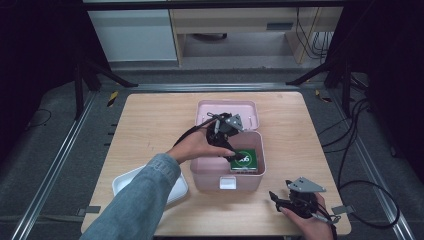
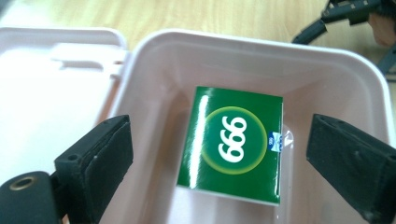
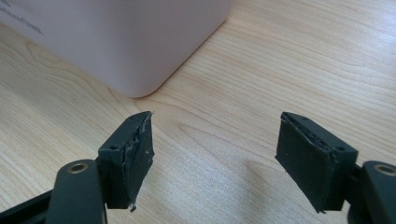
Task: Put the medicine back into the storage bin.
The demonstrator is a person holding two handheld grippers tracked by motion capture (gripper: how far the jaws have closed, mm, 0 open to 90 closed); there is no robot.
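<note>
A pink box (image 1: 200, 172) stands open in the middle of the table, its lid (image 1: 202, 111) folded back behind it. Flat on its floor lies a green packet (image 2: 236, 142) printed with 999, also seen from above as the green packet (image 1: 245, 160). My left gripper (image 2: 219, 154) hangs over the pink box (image 2: 154, 60), jaws wide apart on either side of the packet and clear of it. Near the table's front right corner my right gripper (image 1: 276, 198) rests open above bare wood; between its fingers (image 3: 135, 156) there is nothing, and the box's corner (image 3: 140, 56) sits just ahead.
A white tray (image 1: 122, 182) lies at the front left of the table, partly under the denim sleeve (image 1: 137, 205). Cables (image 1: 360, 150) trail over the floor to the right. Rails and dark stands border the table.
</note>
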